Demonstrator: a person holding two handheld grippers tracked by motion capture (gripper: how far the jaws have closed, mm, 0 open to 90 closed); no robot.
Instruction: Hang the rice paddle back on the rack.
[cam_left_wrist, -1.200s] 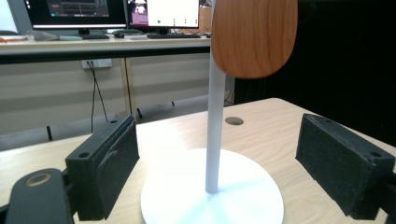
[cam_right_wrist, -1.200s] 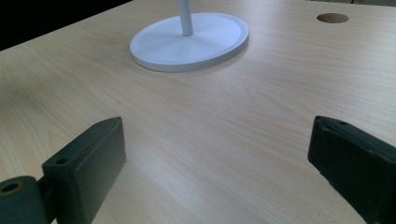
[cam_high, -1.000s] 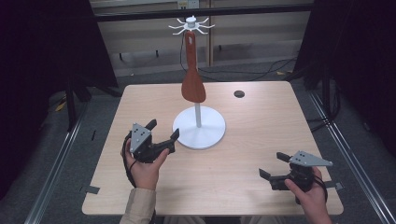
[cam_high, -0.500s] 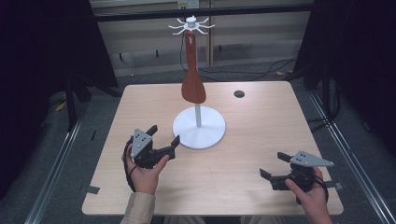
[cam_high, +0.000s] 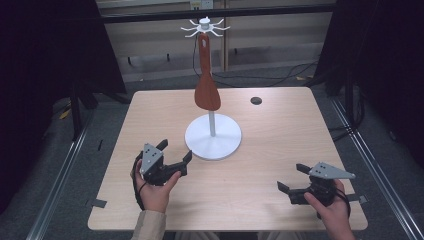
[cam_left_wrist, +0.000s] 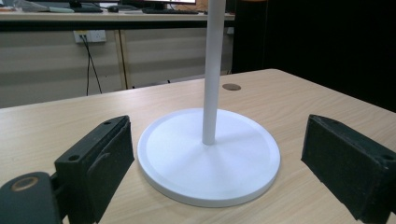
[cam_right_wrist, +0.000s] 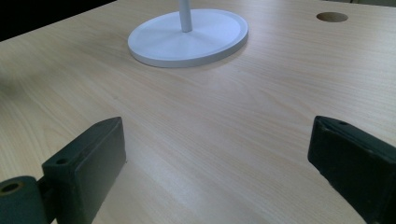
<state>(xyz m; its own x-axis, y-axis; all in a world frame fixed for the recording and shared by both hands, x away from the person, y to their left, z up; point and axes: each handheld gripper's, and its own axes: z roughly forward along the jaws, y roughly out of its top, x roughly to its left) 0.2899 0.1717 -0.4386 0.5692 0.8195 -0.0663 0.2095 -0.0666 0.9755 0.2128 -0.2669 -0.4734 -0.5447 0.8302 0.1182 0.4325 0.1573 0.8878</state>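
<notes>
spatula (cam_high: 206, 85) hangs on a hook at the top of the white stand (cam_high: 213, 137), above its round base | left gripper (cam_high: 174, 155) just beside the base, jaws wide apart, holding nothing | right gripper (cam_high: 290, 178) well apart from the stand, jaws wide apart, holding nothing | risk: I think a bump on the pole could tip the stand or shake the spatula off

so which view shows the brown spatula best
The high view: the spatula hangs whole from the white stand's top hooks, blade down. The left gripper view catches a brownish sliver at the top edge beside the pole; the right gripper view has the stand's base and lower pole.
</notes>
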